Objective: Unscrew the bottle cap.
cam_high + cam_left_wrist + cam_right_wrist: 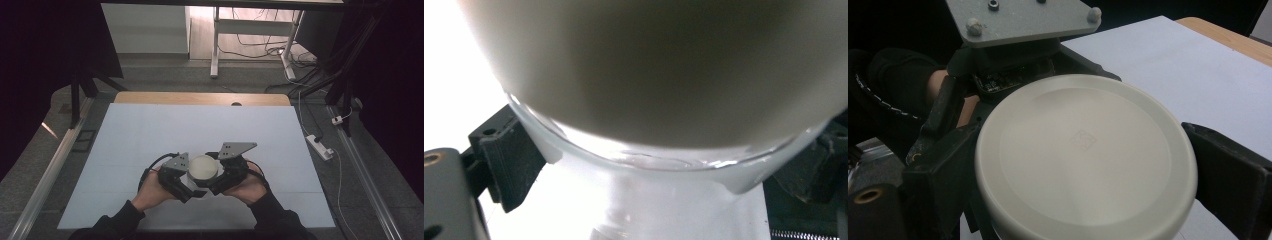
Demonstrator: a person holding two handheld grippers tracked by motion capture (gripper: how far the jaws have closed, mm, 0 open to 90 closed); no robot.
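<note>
Sitting on the pale blue surface [150,135], near its front edge, a clear jar [659,200] with a wide cream lid [203,168] stands upright between both tools.

Left tool [186,186]: jaws flank the jar's glass body just under the lid, one each side. Looks clamped on the body, though actual contact is hard to confirm this close.

Right tool [218,184]: jaws straddle the lid rim, one each side, touching or nearly so. Reads as gripping the lid.

Key relation: the lid lies straight ahead of the right tool, between its jaws, at the same height, with the jar's axis vertical. The right hand is the one on the lid; the left tool, directly across, anchors the body. Probably a twist-off setup: the right turns about the vertical axis while the left resists.

Lid: round, flat-topped, matte off-white, rounded edge, faint square emblem [1084,139] at centre. Glass below is clear with a thick shoulder [549,140]; contents can't be made out.
</note>
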